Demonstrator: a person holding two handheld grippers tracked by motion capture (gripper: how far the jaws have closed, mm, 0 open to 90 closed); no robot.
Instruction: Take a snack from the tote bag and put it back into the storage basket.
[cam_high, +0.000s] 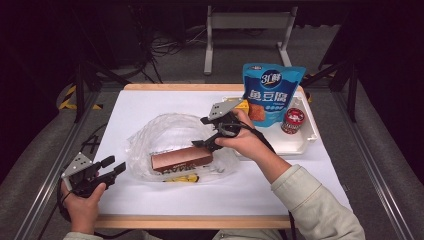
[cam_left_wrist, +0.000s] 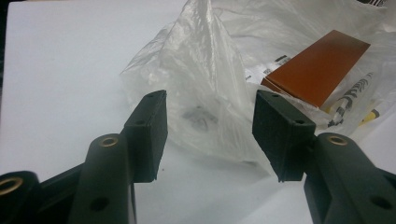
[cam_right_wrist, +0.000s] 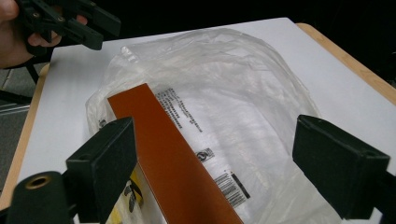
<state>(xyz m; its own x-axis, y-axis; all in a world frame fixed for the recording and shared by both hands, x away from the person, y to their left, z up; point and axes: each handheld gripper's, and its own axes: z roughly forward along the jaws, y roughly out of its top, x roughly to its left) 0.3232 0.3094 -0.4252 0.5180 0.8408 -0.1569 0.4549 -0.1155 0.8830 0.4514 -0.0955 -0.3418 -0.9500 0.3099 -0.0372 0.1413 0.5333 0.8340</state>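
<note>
A crumpled clear plastic bag (cam_high: 170, 132) lies mid-table. A long brown-orange box (cam_high: 181, 159) rests flat at its near side, with a yellow-and-black item (cam_high: 182, 178) beside it. My right gripper (cam_high: 201, 132) hovers open just above the box's right end; in the right gripper view the box (cam_right_wrist: 173, 158) and bag (cam_right_wrist: 243, 79) lie between and beyond its wide jaws (cam_right_wrist: 219, 163). My left gripper (cam_high: 116, 167) stands open at the table's near left corner, apart from the bag. In the left gripper view its jaws (cam_left_wrist: 210, 135) frame the bag's edge (cam_left_wrist: 205, 79) without touching it, the box (cam_left_wrist: 317, 65) farther off.
A white tray (cam_high: 300, 146) at the right holds an upright blue snack pouch (cam_high: 270, 95), a red can (cam_high: 293, 121) and a yellow item (cam_high: 243, 106). White tabletop shows left of the bag. The left hand's gripper (cam_right_wrist: 70, 23) appears at the far corner in the right gripper view.
</note>
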